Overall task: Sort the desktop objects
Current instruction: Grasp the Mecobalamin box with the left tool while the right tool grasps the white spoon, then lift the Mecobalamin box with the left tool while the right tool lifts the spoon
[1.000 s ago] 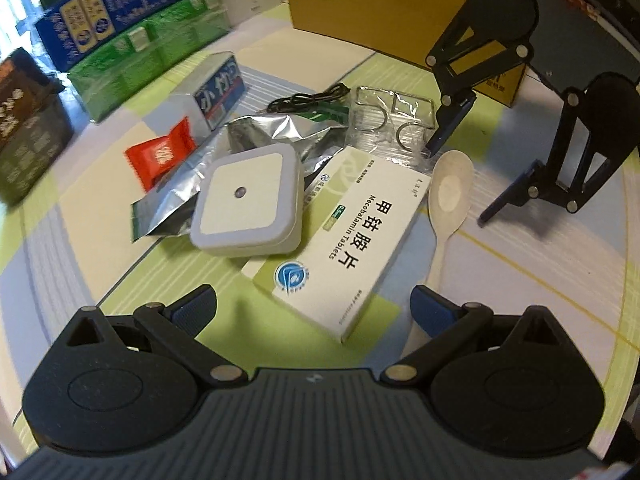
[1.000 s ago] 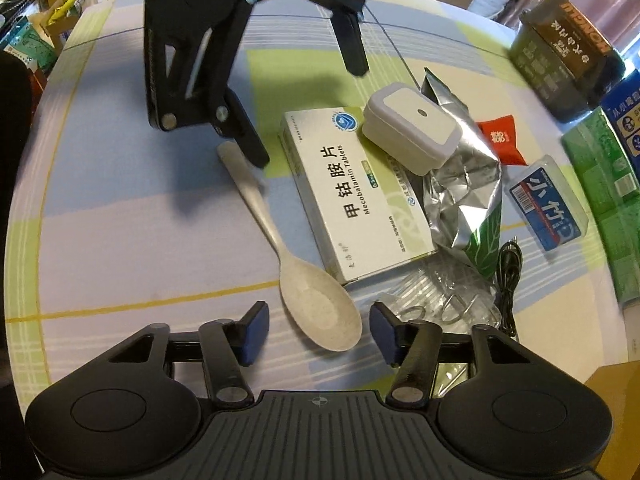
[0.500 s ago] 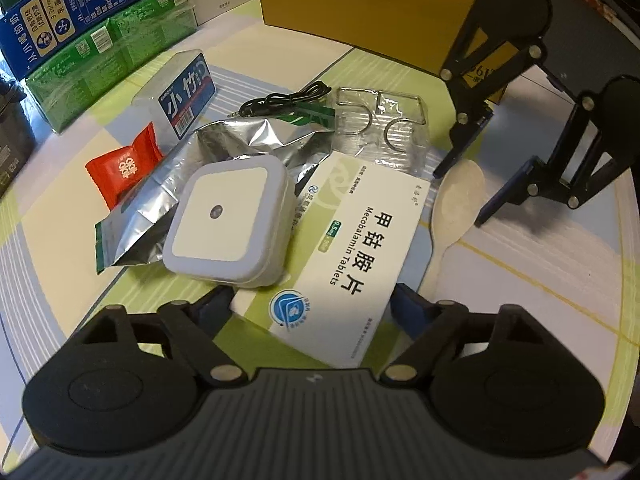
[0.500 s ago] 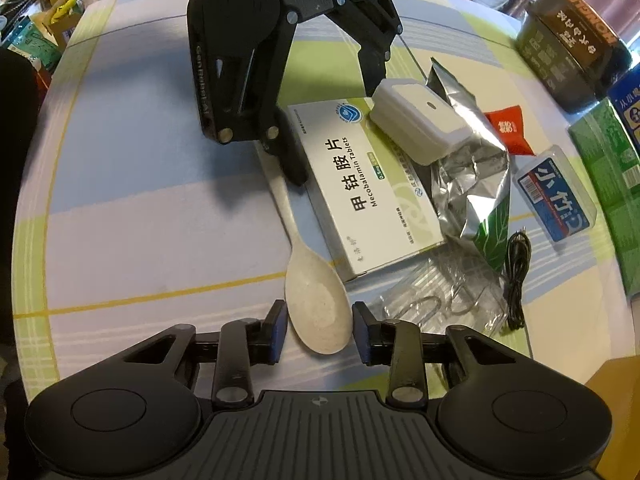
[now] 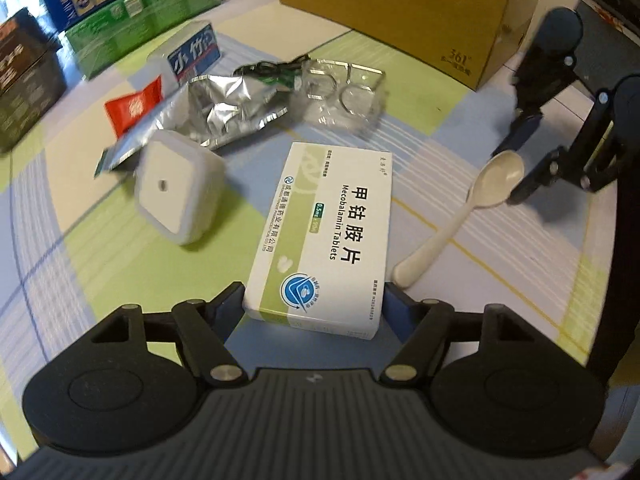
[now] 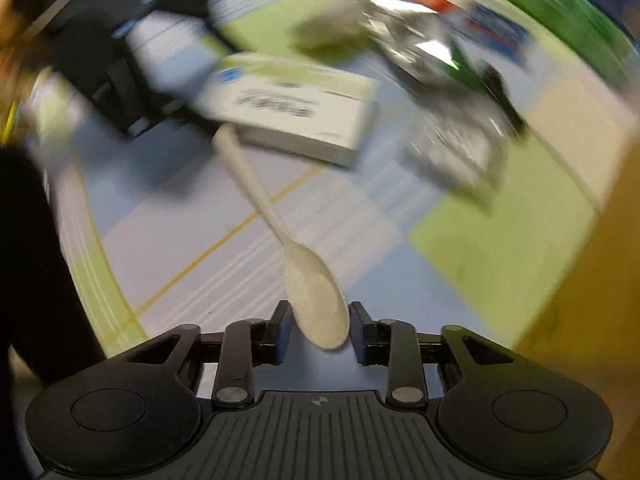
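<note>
The left claw (image 5: 314,304) pinches the near end of the tablet box (image 5: 324,236), its blue pads pressed against the box's two long sides. The box is white and green with printed text and points away from the claw over the counter (image 5: 460,136), which wears a cloth of green, blue and cream squares. Whether the box is lifted or resting on the cloth cannot be told. Just right of the box lies the handle end of a pale spoon (image 5: 472,208), whose bowl sits between the fingers of the right claw (image 5: 516,168) at the right edge of the view. In the right wrist view, badly blurred, the right claw (image 6: 318,332) grips the spoon (image 6: 308,292) by its bowl, a pad at each side, and the handle runs forward to touch the box (image 6: 296,116). Left of the box sits a white square night light (image 5: 176,188), tilted. Behind it lie a crumpled foil bag (image 5: 224,116), a red sachet (image 5: 134,108), a blue and white pack (image 5: 196,56), a black cable (image 5: 272,68) and a clear packet of metal hooks (image 5: 344,92). A brown carton (image 5: 400,12) and green and blue cartons (image 5: 132,12) stand along the far side.
</note>
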